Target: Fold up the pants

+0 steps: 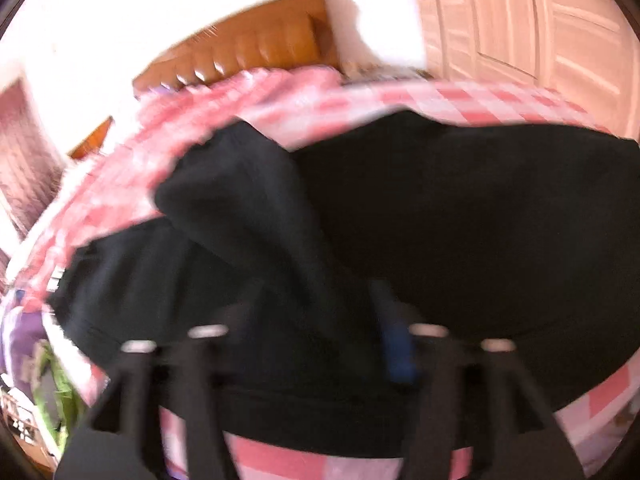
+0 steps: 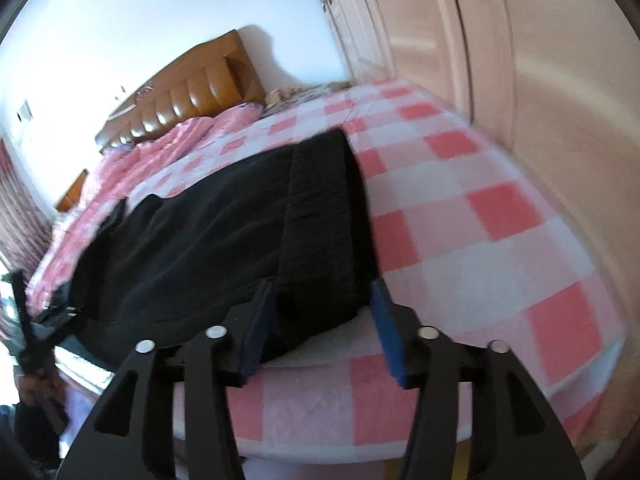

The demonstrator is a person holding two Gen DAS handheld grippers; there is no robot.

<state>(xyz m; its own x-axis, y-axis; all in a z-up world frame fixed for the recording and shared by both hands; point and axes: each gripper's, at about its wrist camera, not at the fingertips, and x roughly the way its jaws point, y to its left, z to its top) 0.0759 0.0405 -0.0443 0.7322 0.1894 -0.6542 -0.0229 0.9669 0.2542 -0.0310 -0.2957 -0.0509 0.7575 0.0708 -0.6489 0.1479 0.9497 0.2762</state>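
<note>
Pink-and-white checked bedding [image 2: 480, 208] is covering the bed under both cameras, with a brown padded headboard [image 2: 192, 100] against the white wall and pale wardrobe doors [image 2: 460, 40] to the right. I am seeing the black pants [image 2: 224, 232] lying spread across the sheet. My right gripper [image 2: 320, 304] is standing spread wide around the near corner of the cloth. My left gripper [image 1: 316, 312] is blurred and I cannot tell whether it is clenching; a raised fold [image 1: 248, 200] of pants is sitting between its fingers.
</note>
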